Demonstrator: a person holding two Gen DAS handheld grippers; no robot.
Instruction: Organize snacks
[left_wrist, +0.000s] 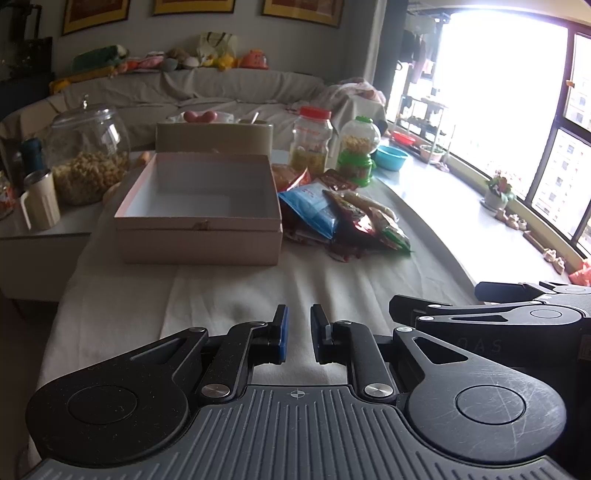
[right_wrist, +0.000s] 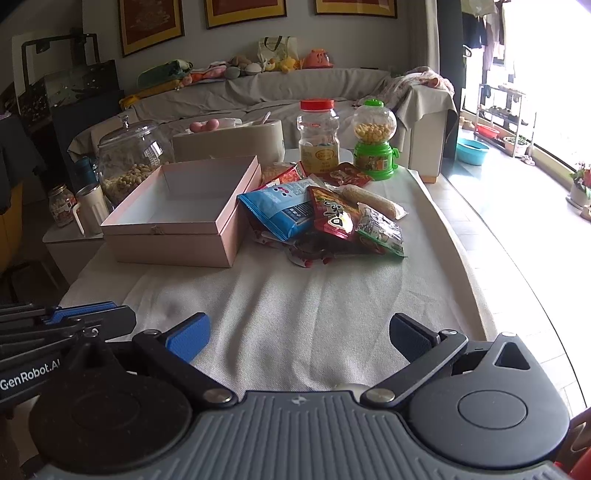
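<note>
An open, empty pink box (right_wrist: 173, 236) stands on the white cloth (right_wrist: 295, 295), left of centre. Right beside it lies a pile of snack packets: a blue bag (right_wrist: 284, 210), a red packet (right_wrist: 332, 216), a green and white packet (right_wrist: 380, 229) and a pale roll (right_wrist: 373, 201). In the left wrist view the same box (left_wrist: 199, 221) and blue bag (left_wrist: 314, 210) lie ahead. My left gripper (left_wrist: 299, 314) hovers over bare cloth, its pads nearly together with nothing between them. My right gripper (right_wrist: 299, 325) stands wide open and empty, well short of the pile.
Behind the pile stand a red-lidded plastic jar (right_wrist: 318, 136) and a green candy dispenser (right_wrist: 373, 144). A big glass jar (right_wrist: 129, 155) and a cream mug (right_wrist: 90, 206) sit on a side table left of the box. A covered sofa runs along the back; the table's edge curves away at right.
</note>
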